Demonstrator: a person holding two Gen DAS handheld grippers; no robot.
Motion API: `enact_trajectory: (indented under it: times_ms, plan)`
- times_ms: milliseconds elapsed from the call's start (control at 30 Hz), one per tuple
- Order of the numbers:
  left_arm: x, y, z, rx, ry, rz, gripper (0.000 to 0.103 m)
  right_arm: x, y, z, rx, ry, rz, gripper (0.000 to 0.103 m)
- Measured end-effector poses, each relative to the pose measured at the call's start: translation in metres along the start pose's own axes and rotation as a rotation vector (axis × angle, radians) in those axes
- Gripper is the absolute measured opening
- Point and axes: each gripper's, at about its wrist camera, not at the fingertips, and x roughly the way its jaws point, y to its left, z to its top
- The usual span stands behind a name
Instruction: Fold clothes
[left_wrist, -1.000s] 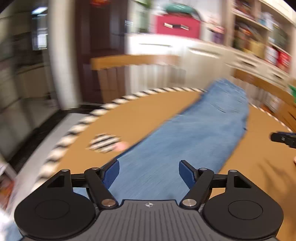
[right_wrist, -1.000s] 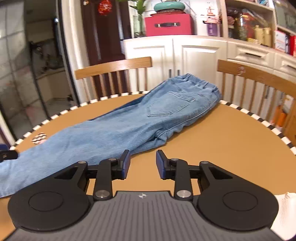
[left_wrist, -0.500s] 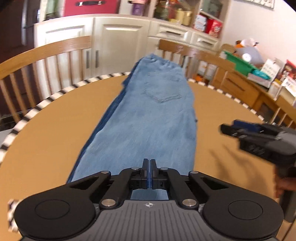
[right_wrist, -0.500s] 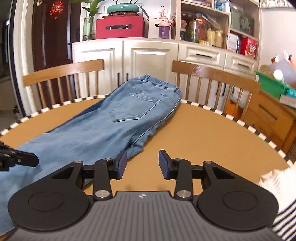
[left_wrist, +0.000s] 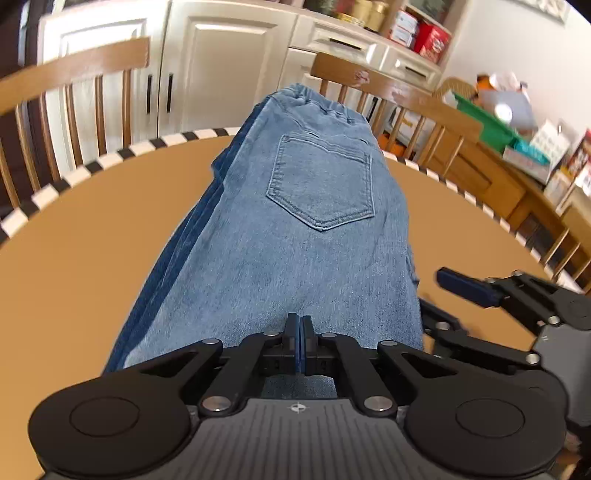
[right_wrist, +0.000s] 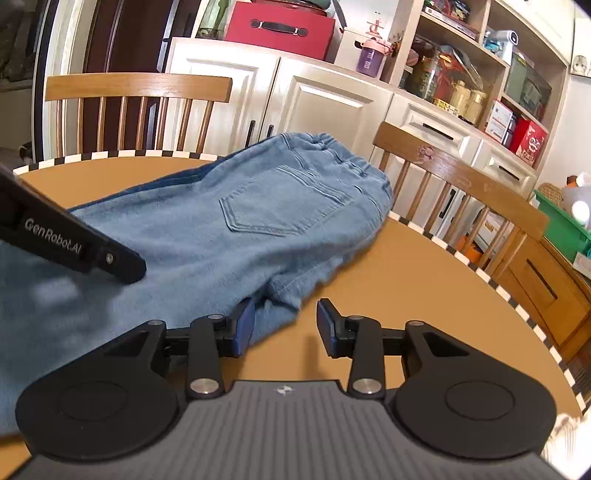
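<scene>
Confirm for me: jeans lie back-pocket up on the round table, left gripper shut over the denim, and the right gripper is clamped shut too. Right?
Not quite. The right gripper is open: in the right wrist view its blue pads stand apart at the edge of the jeans, with nothing pinched. The rest holds: jeans back-pocket up on the round table, left gripper shut over the denim.

Pretty bright daylight in both views, colours warm and clean. Heavy fisheye bend, so the cabinets (right_wrist: 325, 99) and chair backs (left_wrist: 399, 96) curve near the edges and corners go dark. Left view's far right shelf clutter is smeared, soft shadows sit under the jeans (right_wrist: 229, 229)
</scene>
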Motion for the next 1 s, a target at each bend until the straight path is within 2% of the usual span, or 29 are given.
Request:
enact_trajectory:
  times_ms: [33, 133, 200, 233, 333, 367, 400, 500, 533, 567, 633, 733, 833, 867, 900, 933, 1000]
  plan:
    - [0.000, 0.005, 0.000, -0.035, 0.005, -0.022, 0.002, 0.005, 0.007, 0.003, -0.030, 0.014, -0.014, 0.039]
    - [0.005, 0.014, 0.000, -0.065, 0.019, -0.051, 0.003, 0.018, 0.036, 0.004, -0.249, -0.012, -0.152, 0.043]
    - [0.008, 0.010, 0.001, -0.032, 0.025, -0.035, 0.003, 0.020, 0.038, 0.005, -0.309, -0.019, -0.175, 0.044]
    - [0.009, 0.009, 0.002, -0.025, 0.031, -0.028, 0.003, 0.018, 0.034, 0.005, -0.321, -0.025, -0.200, 0.047]
    - [0.007, 0.008, 0.006, -0.002, 0.050, -0.019, 0.003, 0.009, 0.011, -0.002, -0.351, -0.047, -0.296, 0.046]
    - [0.007, 0.008, 0.006, 0.003, 0.052, -0.018, 0.003, 0.010, 0.001, -0.005, -0.329, -0.021, -0.305, 0.018]
    - [0.007, 0.008, 0.006, 0.006, 0.052, -0.018, 0.003, 0.012, -0.009, -0.007, -0.301, 0.003, -0.341, 0.008]
    - [0.007, 0.012, 0.007, -0.015, 0.055, -0.029, 0.003, 0.008, -0.040, -0.006, -0.158, 0.017, -0.327, 0.013]
    - [0.007, 0.014, 0.007, -0.028, 0.055, -0.035, 0.003, 0.003, -0.046, -0.003, -0.102, 0.002, -0.266, 0.019]
    - [0.007, 0.015, 0.007, -0.041, 0.056, -0.040, 0.003, -0.002, -0.045, -0.002, -0.096, -0.016, -0.204, 0.035]
    - [0.006, 0.016, 0.008, -0.039, 0.061, -0.042, 0.003, -0.011, -0.031, -0.003, -0.203, -0.066, -0.093, 0.045]
    - [0.005, 0.018, 0.010, -0.036, 0.068, -0.043, 0.003, -0.010, -0.015, -0.003, -0.252, -0.055, 0.014, 0.046]
    - [0.004, 0.020, 0.010, -0.052, 0.071, -0.047, 0.003, 0.008, -0.019, 0.005, -0.136, -0.024, 0.042, 0.049]
    - [0.004, 0.019, 0.010, -0.051, 0.070, -0.046, 0.003, 0.013, -0.023, 0.007, -0.083, -0.023, 0.043, 0.059]
    - [0.004, 0.019, 0.010, -0.048, 0.068, -0.043, 0.003, 0.018, -0.028, 0.009, -0.023, -0.004, 0.041, 0.061]
    - [0.004, 0.018, 0.010, -0.045, 0.067, -0.040, 0.003, 0.022, -0.033, 0.011, 0.040, 0.015, 0.047, 0.061]
    - [0.004, 0.018, 0.010, -0.048, 0.068, -0.044, 0.003, 0.025, -0.041, 0.009, 0.085, 0.024, 0.011, 0.062]
